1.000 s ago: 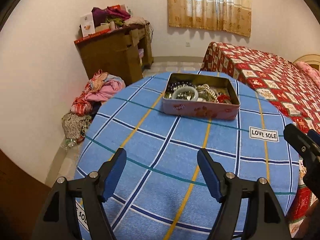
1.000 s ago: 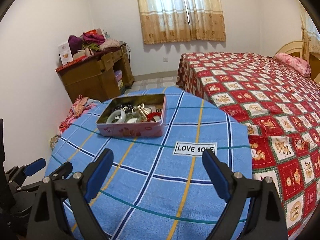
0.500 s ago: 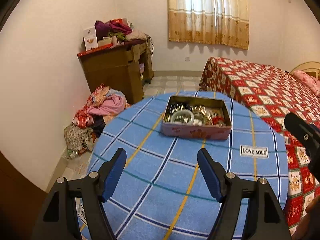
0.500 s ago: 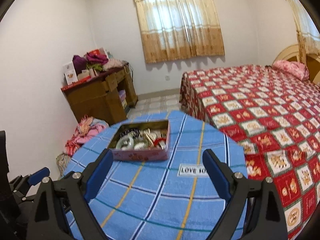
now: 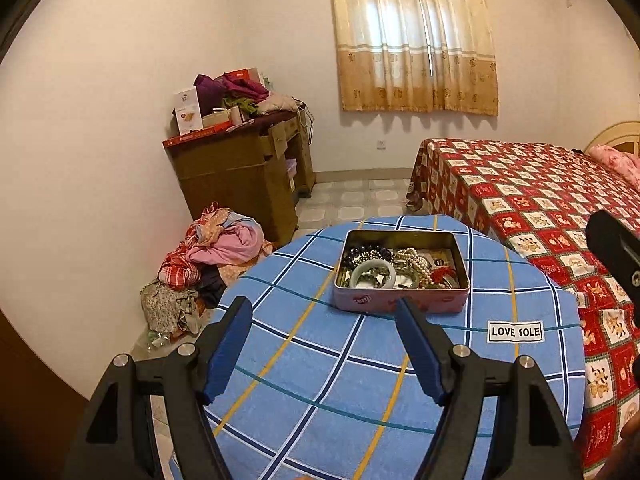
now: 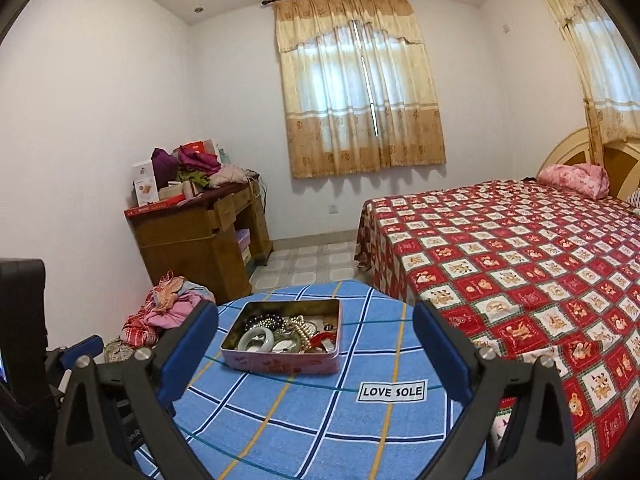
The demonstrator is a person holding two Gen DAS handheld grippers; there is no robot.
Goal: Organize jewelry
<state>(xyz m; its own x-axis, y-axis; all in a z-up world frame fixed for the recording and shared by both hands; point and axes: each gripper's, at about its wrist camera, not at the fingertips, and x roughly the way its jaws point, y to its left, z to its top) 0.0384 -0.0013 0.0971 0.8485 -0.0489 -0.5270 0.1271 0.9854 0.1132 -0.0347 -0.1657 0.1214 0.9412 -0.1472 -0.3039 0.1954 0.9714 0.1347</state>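
Left wrist view: our left gripper [image 5: 324,346], jaws spread wide and empty, hovers near the round table [image 5: 280,364]; the pink tin [image 5: 400,302] sits far-centre on the blue checked cloth, lidless, so the white bangle [image 5: 373,273] and pearl strands [image 5: 416,261] lie reachable.

Right wrist view: our right gripper [image 6: 316,354], likewise wide and empty, frames that tin [image 6: 280,362], well apart; bed [image 6: 520,240] at right.
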